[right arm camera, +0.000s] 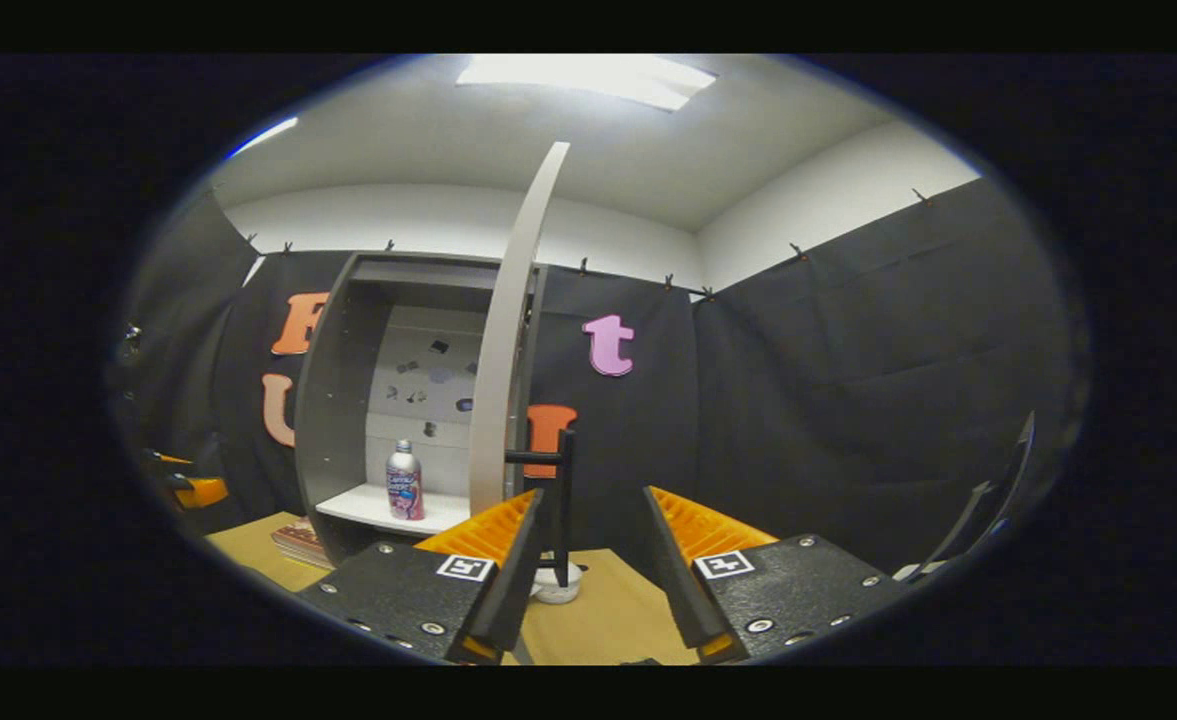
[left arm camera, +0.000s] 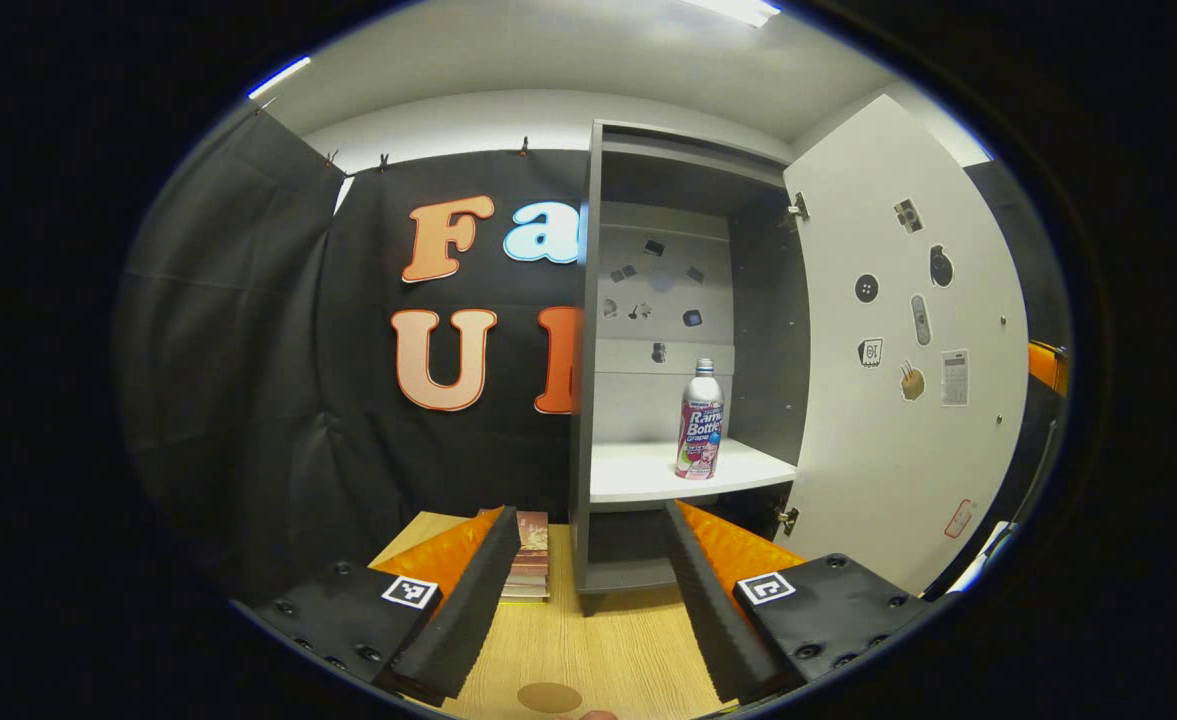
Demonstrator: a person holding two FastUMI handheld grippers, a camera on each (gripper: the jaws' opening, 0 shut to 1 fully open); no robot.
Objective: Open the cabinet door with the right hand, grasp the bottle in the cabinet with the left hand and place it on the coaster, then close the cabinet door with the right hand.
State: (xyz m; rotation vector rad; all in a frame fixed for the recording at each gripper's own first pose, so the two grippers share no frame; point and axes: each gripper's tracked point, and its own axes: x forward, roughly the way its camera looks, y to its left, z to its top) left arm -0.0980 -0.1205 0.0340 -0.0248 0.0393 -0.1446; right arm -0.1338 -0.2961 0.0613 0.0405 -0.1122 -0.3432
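Door's wide open, and the left tool [left arm camera: 583, 590] sits back over the bench [left arm camera: 588, 650] with its jaws spread, gripping nothing, lined up on the cabinet [left arm camera: 588, 330]. There's the bottle [left arm camera: 701, 420], upright on the white shelf [left arm camera: 638, 470], well short of the pads and a touch right of the line between them. So the reach is the step in hand, I'd say: go in level at shelf height, nudge right, and close on the bottle's body below the narrow neck, since it's tall and slim and looks easy to tip.

The cabinet door [left arm camera: 898, 350] swings out on the right side; the cabinet's left wall and that door frame the way in, so a straight path matters. A stack of books [left arm camera: 528, 560] lies on the bench just left of the cabinet's foot. The brown coaster [left arm camera: 549, 697] waits on the bench below the tool.

Over in the right gripper view, the right tool [right arm camera: 593, 590] hangs released too, with a black stand [right arm camera: 558, 510] on a white base close ahead between its fingers, and the door edge-on beyond it.
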